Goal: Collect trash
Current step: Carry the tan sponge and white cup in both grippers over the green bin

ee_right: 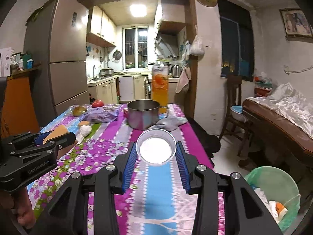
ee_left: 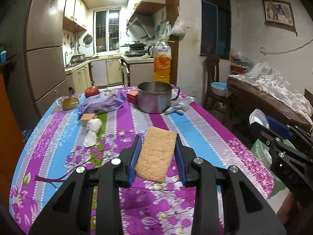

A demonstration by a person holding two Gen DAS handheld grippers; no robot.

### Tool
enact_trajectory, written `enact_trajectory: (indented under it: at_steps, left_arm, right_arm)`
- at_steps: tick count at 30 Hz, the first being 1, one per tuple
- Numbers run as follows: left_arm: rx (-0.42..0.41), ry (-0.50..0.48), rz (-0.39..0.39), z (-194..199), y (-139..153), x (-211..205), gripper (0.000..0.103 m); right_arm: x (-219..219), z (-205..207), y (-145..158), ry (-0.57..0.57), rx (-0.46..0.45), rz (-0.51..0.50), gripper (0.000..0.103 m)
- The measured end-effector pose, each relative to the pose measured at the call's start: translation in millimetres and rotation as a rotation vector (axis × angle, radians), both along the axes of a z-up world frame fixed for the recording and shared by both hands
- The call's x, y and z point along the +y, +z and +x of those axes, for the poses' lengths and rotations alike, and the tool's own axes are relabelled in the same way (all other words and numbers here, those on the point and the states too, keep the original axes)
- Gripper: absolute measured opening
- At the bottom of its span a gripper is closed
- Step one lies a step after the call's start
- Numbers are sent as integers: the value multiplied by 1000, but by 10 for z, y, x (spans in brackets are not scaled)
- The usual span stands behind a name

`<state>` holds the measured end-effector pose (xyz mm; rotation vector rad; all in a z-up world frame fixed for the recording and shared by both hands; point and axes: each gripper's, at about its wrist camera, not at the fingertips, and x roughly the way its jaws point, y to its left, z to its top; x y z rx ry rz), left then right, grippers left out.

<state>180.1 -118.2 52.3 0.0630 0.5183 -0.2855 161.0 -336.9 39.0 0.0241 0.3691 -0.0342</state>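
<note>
My left gripper (ee_left: 158, 140) is shut on a tan, crumbly cracker slab (ee_left: 156, 155), lifted above the flowered tablecloth (ee_left: 205, 121). The same gripper shows at the left of the right wrist view, with the cracker (ee_right: 55, 133) between its blue pads. My right gripper (ee_right: 156, 146) is shut on a small white foil cup (ee_right: 156, 148), held above the table's right side. That cup (ee_left: 258, 118) also appears at the right edge of the left wrist view. A green-lined trash bin (ee_right: 273, 192) with wrappers inside stands on the floor at the lower right. A crumpled white tissue (ee_left: 92, 132) lies on the cloth.
On the table stand a steel pot (ee_left: 155, 97), a juice bottle (ee_left: 162, 59), a purple wipes pack (ee_left: 101, 102), an apple (ee_left: 92, 91), a bun (ee_left: 70, 102), a red box (ee_left: 132, 96), an orange sponge (ee_left: 87, 118) and a grey cloth (ee_left: 181, 104). A wooden chair (ee_right: 232, 105) and a covered side table (ee_right: 277, 115) stand to the right.
</note>
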Motion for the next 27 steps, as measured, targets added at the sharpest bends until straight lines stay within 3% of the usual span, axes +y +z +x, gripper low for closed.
enact_trajectory:
  at_steps: [12, 27]
  left_arm:
    - [5, -110, -7, -47, 74, -711, 31]
    - [23, -331, 8, -169, 228, -1977, 32]
  right_arm:
    - [-770, -305, 124, -93, 25, -1, 41]
    - [-2061, -661, 198, -251, 118, 61, 41]
